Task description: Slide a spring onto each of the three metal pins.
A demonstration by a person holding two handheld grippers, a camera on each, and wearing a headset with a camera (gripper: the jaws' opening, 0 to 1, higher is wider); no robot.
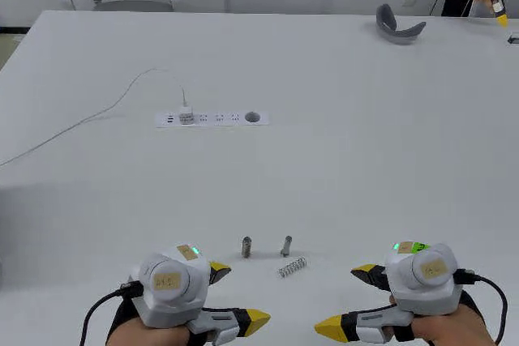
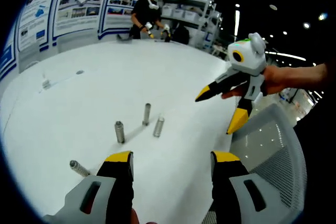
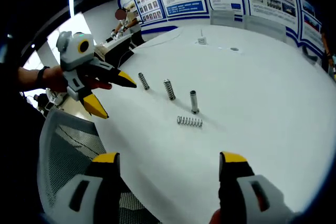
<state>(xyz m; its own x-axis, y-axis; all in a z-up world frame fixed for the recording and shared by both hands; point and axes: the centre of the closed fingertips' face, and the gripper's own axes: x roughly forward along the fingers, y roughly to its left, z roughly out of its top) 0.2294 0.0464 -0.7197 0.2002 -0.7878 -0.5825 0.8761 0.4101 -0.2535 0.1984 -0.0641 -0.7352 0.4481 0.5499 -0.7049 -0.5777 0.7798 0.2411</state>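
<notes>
Low at the near edge of the white table point(image 1: 340, 160), the left gripper point(image 1: 238, 293) and right gripper point(image 1: 345, 299) hover, jaws spread and empty, tips angled inward, flanking a loose spring point(image 1: 293, 266) lying near the bare pin point(image 1: 286, 245) and the spring-fitted pin point(image 1: 246, 246).

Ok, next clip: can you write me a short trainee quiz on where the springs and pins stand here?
1. True or false: the left gripper is shut on a spring.
2. How many of the three pins already carry a spring?
3. The loose spring is: A lying flat on the table near the bare pin; B slid onto a pin; C standing on end.

Key
1. False; its jaws are open and empty.
2. Two: the end pin and the middle pin.
3. A.
</notes>
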